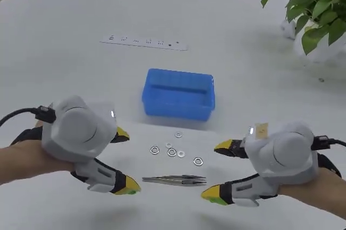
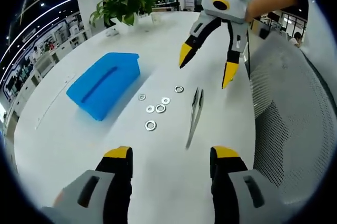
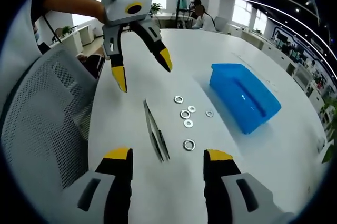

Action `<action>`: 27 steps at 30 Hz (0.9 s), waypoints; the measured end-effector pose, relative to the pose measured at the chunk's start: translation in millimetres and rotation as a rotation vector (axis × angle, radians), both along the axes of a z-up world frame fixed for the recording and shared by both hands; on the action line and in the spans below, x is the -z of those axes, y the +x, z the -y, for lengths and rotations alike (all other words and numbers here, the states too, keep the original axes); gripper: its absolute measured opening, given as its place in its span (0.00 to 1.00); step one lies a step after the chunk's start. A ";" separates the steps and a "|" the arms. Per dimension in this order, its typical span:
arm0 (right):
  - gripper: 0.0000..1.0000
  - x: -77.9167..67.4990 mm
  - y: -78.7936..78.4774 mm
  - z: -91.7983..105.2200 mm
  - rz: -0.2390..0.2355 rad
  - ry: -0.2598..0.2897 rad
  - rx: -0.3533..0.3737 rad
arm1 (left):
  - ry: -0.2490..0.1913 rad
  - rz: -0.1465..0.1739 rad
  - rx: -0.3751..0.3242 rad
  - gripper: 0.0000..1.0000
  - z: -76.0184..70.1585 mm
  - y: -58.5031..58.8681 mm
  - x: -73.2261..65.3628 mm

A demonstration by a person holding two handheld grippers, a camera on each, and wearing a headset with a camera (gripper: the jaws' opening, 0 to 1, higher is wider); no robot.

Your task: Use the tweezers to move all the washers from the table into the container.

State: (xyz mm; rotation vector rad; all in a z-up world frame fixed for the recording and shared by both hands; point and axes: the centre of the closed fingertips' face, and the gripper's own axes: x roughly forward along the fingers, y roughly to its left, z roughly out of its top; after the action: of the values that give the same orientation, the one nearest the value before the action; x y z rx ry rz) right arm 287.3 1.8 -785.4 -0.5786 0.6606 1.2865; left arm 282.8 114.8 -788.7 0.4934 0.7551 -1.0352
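On the white table [image 1: 65, 52], near edge: tweezers [image 1: 174, 180] lie flat, lengthwise between the two grippers, touched by neither.

Washers [image 1: 172, 153]: six counted, all flat on the table top in a loose cluster just beyond the tweezers. Four sit close together in the middle. One lies apart toward the container, and one lies off toward the right gripper's side. None touches the tweezers.

Blue container [image 1: 178, 94]: rectangular, open top, upright, beyond the washers on the centre line. It is near the farthest washer but clear of it.

Left gripper [image 1: 128, 161]: left of the tweezers, jaws spread wide, nothing between them. Its yellow tips point in toward the washers and the tweezers. One tip is level with the washers, the other is near the tweezers' left end and not in contact.

Right gripper [image 1: 213, 169]: mirror position on the right, jaws likewise wide, holding nothing. Its lower tip is just beside the tweezers' right end and apart from it. The left gripper view shows both its tips off the table surface.

Surroundings: a potted plant [image 1: 313, 3] at the far right of the table, and a flat white strip [image 1: 143, 41] with dark marks beyond the container. A mesh chair back [image 3: 47, 119] sits at the near table edge.
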 end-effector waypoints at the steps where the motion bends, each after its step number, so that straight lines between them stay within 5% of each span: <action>1: 0.50 0.6 -0.9 -4.3 -0.003 0.007 -0.008 | -0.005 -0.005 -0.001 0.61 0.9 -0.9 1.7; 14: 0.26 22.7 -15.5 -37.9 -0.031 -0.058 -0.185 | -0.013 -0.051 0.088 0.40 29.0 -10.5 22.3; 17: 0.22 29.6 -16.4 -35.7 -0.011 -0.109 -0.243 | 0.003 -0.034 0.131 0.37 33.4 -12.2 23.9; 27: 0.12 31.6 -18.0 -40.4 0.035 -0.122 -0.314 | 0.013 -0.019 0.209 0.31 42.3 -16.8 24.0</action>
State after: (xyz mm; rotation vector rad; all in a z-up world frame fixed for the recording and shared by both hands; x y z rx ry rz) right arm 269.3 42.2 -817.0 -0.8276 0.6383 1.5310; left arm 266.0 72.5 -812.8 0.5832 0.7384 -1.2311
